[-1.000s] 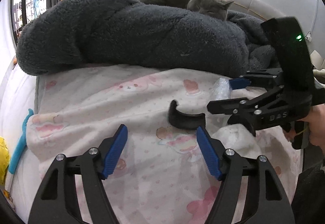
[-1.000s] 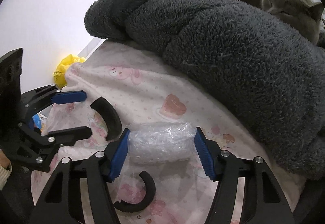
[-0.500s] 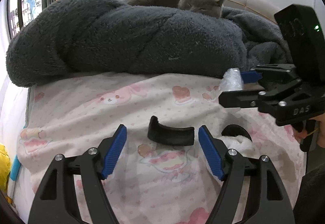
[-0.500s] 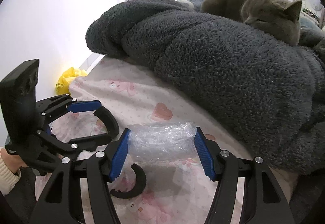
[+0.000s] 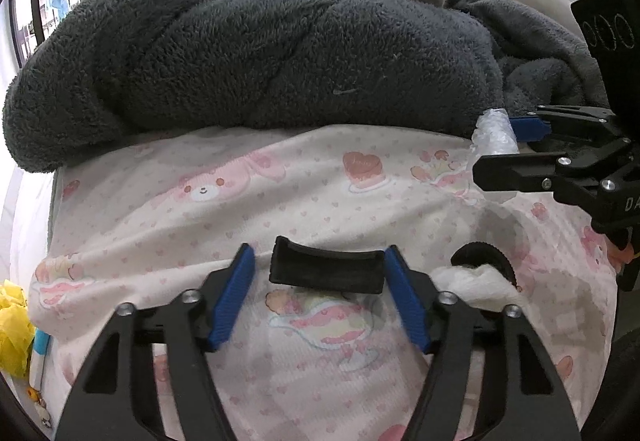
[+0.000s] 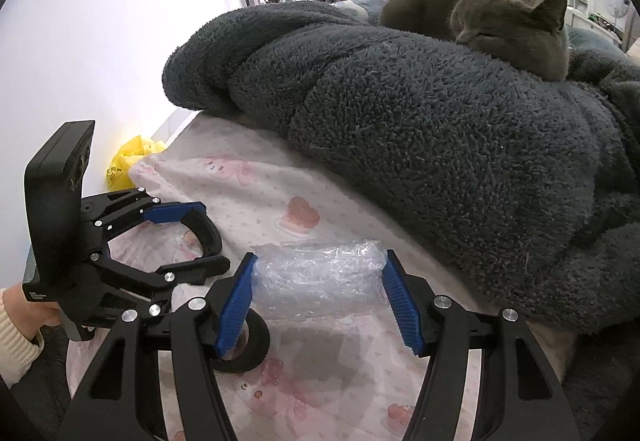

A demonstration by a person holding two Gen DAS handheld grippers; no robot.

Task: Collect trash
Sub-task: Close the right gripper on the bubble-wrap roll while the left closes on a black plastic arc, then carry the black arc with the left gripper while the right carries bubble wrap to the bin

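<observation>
The left tool (image 5: 320, 293) sits low over the bed's near edge with its 2 blue pads spread apart, released. A curved black plastic piece (image 5: 326, 271) lies on the pink cartoon-print sheet (image 5: 240, 193) between those pads; from the left wrist view I cannot tell whether either pad touches it. Just to its right, a white crumpled tissue (image 5: 474, 281) rests against a black ring-shaped piece (image 5: 482, 255), also near that front edge.

The right tool (image 6: 318, 301) is clenched on a roll of clear bubble wrap (image 6: 320, 277), 1 blue pad pressed to each end. The roll appears raised off the sheet, casting a shadow on it, toward the bed's right side. Under the right tool's left pad lies the black ring.

Farther back, a thick dark grey fleece blanket (image 5: 260, 61) is heaped across the middle of the bed. A grey cat (image 6: 512, 21) lies on top of it with eyes closed. A yellow plastic bag (image 6: 128, 161) sits off the bed's left edge, by the white wall
</observation>
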